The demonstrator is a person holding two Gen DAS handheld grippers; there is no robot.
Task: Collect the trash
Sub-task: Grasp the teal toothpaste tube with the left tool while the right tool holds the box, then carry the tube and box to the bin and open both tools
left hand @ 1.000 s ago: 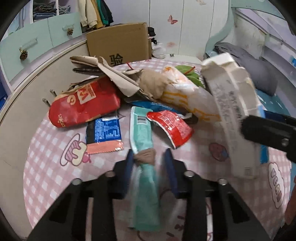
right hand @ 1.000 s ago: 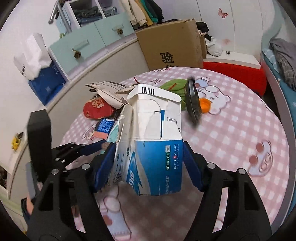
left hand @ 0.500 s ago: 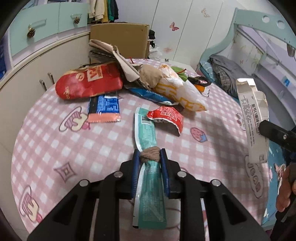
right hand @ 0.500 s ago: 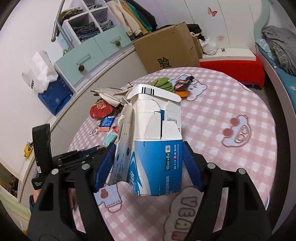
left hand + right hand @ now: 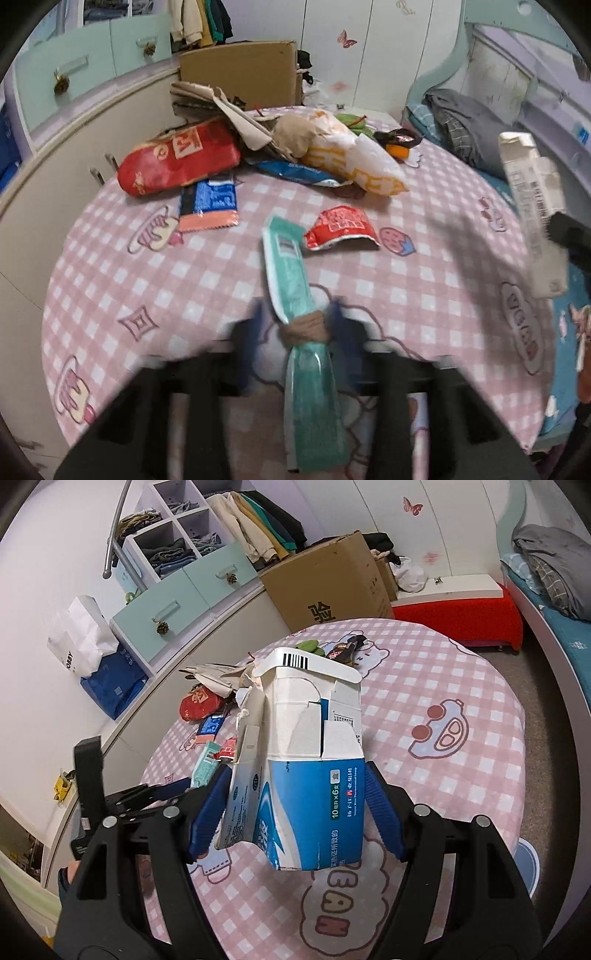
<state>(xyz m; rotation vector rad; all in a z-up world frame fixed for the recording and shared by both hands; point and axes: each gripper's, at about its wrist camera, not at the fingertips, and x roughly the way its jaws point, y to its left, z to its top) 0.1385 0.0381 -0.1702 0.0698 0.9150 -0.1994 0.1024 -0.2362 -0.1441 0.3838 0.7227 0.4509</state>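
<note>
Pink checked cloth covers the round table that fills our left wrist view, with pale cabinets and mint drawers behind it in the upper left. Our left gripper sits blurred at the bottom centre. Its jaws are nearly closed around a teal wrapper bound with a brown band, and they have just been opening slightly; through the blur we cannot tell whether the pads press it. The wrapper runs from between the fingers up toward mid-frame. Just right of its upper end lies a small red packet. Further up, left of centre, we see a large red bag with a blue and orange sachet below it. A white and orange bag lies among crumpled paper in the upper middle. A cardboard box stands behind the table.

Turning to the right wrist view, our right gripper holds a torn blue and white carton at centre. Its jaws stand wide, and the blue pads press the carton's two sides. The carton hangs upright above the table, its barcoded flap on top. The left gripper shows at the lower left, with the teal wrapper poking from it. The trash pile lies behind the carton, left of centre.
</note>
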